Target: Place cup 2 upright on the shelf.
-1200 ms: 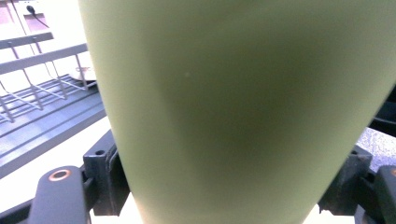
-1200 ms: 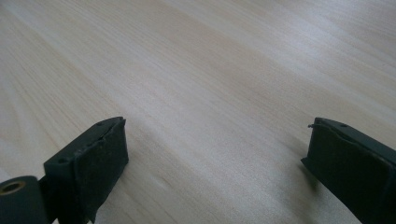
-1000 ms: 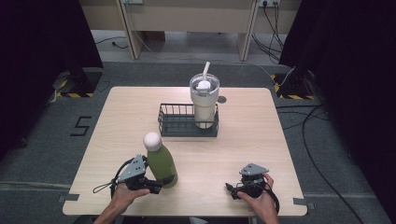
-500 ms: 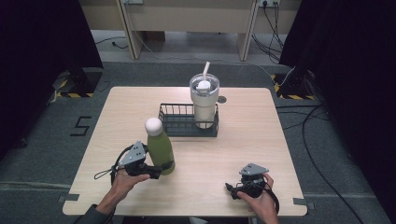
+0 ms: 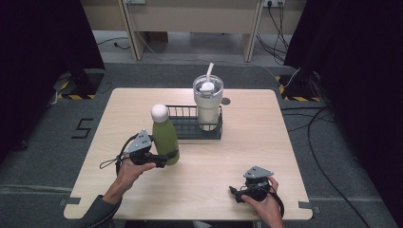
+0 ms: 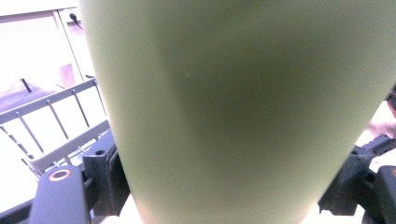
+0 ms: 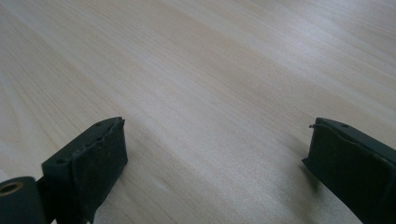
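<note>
The green bottle (image 5: pixel 165 137), clamped by the left hand-held gripper (image 5: pixel 164 158), has moved beside the wire basket (image 5: pixel 190 130); right hand-held gripper (image 5: pixel 235 191) spread.

Green bottle (image 5: pixel 165 137), white round cap, upright, clamped low in left claw (image 5: pixel 167 158), beside wire basket (image 5: pixel 190 129).

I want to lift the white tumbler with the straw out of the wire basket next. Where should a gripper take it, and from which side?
Probably the white tumbler is best gripped on its wide upper body, just under the lid, coming from the near or right side. The black wire basket walls off its lower part, the straw blocks the top, and the green bottle in the left gripper crowds the left.
</note>
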`<act>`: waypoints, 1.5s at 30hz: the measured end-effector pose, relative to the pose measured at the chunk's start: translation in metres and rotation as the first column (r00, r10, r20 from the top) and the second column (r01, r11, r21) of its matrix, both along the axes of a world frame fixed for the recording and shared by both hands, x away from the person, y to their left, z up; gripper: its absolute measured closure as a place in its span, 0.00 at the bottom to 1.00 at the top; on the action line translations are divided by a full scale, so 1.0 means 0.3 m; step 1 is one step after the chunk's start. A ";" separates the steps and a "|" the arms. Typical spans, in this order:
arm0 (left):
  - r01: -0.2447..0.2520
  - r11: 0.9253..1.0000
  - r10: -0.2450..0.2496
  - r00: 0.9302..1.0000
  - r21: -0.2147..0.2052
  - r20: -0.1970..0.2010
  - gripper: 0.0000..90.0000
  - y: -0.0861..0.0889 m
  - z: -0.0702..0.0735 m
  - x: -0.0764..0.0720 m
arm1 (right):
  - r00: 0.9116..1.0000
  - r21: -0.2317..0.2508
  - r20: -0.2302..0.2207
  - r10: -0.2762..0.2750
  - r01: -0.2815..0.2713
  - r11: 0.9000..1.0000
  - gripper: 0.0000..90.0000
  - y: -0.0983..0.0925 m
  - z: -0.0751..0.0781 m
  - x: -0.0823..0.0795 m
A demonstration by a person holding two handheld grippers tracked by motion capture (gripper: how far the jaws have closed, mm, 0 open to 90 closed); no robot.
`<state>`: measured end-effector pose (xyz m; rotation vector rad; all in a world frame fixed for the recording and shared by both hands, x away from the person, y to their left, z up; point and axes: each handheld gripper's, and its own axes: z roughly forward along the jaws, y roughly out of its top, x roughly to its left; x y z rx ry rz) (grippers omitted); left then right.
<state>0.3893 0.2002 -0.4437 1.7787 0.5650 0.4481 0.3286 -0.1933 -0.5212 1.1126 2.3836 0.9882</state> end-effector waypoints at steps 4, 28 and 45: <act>-0.006 1.000 0.006 1.000 0.000 0.002 0.23 -0.006 0.013 0.025 | 1.000 0.000 0.000 0.000 0.000 1.000 0.06 0.000 0.000 0.000; -0.004 1.000 0.003 1.000 -0.018 -0.013 0.23 -0.039 0.132 0.148 | 1.000 0.000 -0.002 0.002 -0.002 1.000 0.05 0.001 0.000 0.001; -0.046 0.999 0.046 0.999 0.001 -0.009 0.23 -0.054 0.185 0.261 | 1.000 -0.001 -0.004 0.003 -0.003 1.000 0.05 0.000 0.001 0.000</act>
